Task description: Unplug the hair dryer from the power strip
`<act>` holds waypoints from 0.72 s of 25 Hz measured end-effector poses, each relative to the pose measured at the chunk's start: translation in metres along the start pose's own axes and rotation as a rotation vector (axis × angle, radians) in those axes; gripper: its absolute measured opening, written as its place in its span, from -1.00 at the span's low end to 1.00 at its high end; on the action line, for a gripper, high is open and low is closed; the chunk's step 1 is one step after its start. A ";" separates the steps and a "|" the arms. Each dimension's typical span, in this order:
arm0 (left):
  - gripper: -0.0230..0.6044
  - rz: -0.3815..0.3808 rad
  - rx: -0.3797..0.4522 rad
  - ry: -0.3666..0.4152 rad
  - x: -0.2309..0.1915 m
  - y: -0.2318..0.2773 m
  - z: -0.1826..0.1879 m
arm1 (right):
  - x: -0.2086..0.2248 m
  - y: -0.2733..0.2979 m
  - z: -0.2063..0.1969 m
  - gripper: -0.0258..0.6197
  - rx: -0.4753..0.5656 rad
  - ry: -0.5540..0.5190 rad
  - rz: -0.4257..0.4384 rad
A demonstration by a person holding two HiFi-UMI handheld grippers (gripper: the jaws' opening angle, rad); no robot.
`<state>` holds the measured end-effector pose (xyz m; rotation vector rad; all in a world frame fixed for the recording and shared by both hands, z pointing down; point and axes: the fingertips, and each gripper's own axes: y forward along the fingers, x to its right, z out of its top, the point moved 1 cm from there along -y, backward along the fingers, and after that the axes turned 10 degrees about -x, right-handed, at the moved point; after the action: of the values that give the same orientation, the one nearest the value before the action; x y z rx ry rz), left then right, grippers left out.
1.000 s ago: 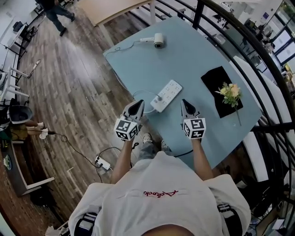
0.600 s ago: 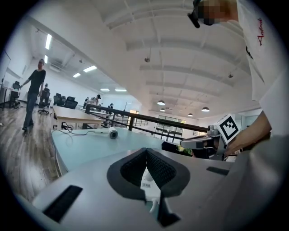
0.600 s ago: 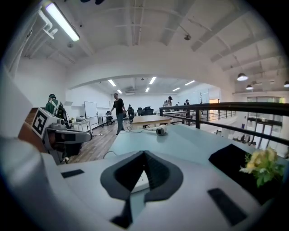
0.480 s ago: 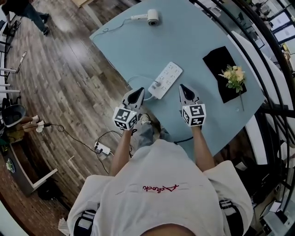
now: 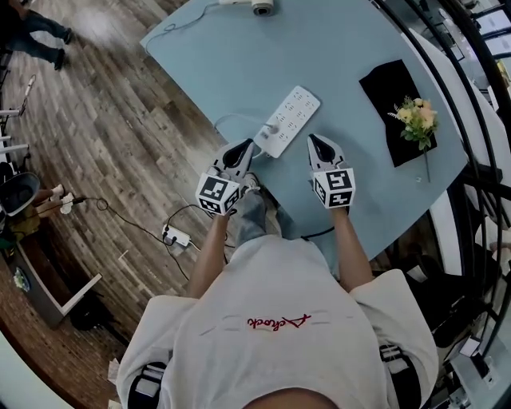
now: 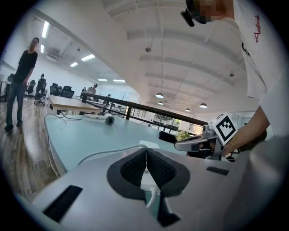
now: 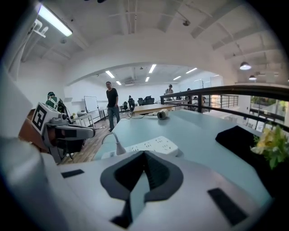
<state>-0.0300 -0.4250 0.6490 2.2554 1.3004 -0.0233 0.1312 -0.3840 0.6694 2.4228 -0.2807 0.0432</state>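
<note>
I hold both tongs pressed together and empty, flanking the strip (image 5: 289,121). The left gripper (image 5: 240,150) is just beside its plug end and the right gripper (image 5: 318,144) is just off its near corner. I'd say that placing lets one brace the strip while the other pulls. The plug (image 5: 272,128) still sits in the strip's near end. The dryer (image 5: 261,6) lies well beyond the strip, at the far edge of the table (image 5: 239,64).

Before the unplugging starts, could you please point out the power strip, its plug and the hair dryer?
power strip (image 5: 292,117): head view, middle of its white top.
plug (image 5: 271,129): head view, its body at the strip's near end.
hair dryer (image 7: 161,114): right gripper view, its round barrel end.
</note>
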 end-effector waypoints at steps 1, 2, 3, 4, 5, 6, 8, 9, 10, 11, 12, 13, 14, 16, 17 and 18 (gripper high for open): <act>-0.90 0.000 -0.001 -0.003 -0.001 0.001 -0.001 | -0.001 0.004 0.000 -0.87 -0.003 0.000 0.004; -0.90 -0.001 -0.004 -0.006 -0.002 0.002 -0.003 | -0.002 0.007 -0.001 -0.87 -0.005 0.001 0.008; -0.90 -0.001 -0.007 -0.009 -0.003 0.003 -0.005 | -0.004 0.009 -0.001 -0.87 -0.006 0.003 0.013; -0.90 -0.002 -0.011 -0.012 -0.003 0.004 -0.008 | -0.005 0.010 -0.002 -0.87 -0.003 0.003 0.020; -0.90 -0.003 -0.016 -0.014 -0.003 0.006 -0.010 | -0.006 0.012 -0.003 -0.87 0.003 -0.001 0.029; -0.90 -0.004 -0.019 -0.016 -0.004 0.007 -0.011 | -0.008 0.013 -0.004 -0.87 0.012 -0.010 0.039; -0.90 -0.004 -0.025 -0.020 -0.005 0.010 -0.014 | -0.011 0.017 -0.005 -0.64 0.029 -0.028 0.067; -0.90 -0.005 -0.026 -0.022 -0.006 0.011 -0.015 | -0.013 0.021 -0.006 -0.19 0.029 -0.030 0.080; -0.90 -0.006 -0.027 -0.023 -0.007 0.012 -0.015 | -0.014 0.025 -0.007 -0.16 0.024 -0.028 0.092; -0.90 -0.007 -0.030 -0.025 -0.007 0.013 -0.016 | -0.014 0.028 -0.009 -0.16 0.017 -0.027 0.100; -0.90 -0.008 -0.033 -0.026 -0.008 0.015 -0.017 | -0.014 0.031 -0.009 -0.17 0.012 -0.029 0.103; -0.90 -0.011 -0.035 -0.026 -0.008 0.016 -0.017 | -0.012 0.033 -0.010 -0.25 0.009 -0.033 0.102; -0.90 -0.013 -0.035 -0.025 -0.008 0.018 -0.018 | -0.011 0.037 -0.010 -0.32 0.006 -0.037 0.100; -0.90 -0.021 -0.033 -0.022 -0.009 0.023 -0.017 | -0.006 0.044 -0.009 -0.38 -0.001 -0.043 0.097; -0.90 -0.027 -0.033 -0.020 -0.008 0.025 -0.016 | -0.004 0.048 -0.008 -0.42 -0.006 -0.048 0.096; -0.89 -0.034 -0.034 -0.018 -0.008 0.027 -0.016 | -0.003 0.051 -0.008 -0.45 -0.011 -0.054 0.095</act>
<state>-0.0160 -0.4347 0.6764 2.1998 1.3199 -0.0333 0.1177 -0.4156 0.7076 2.4009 -0.4198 0.0189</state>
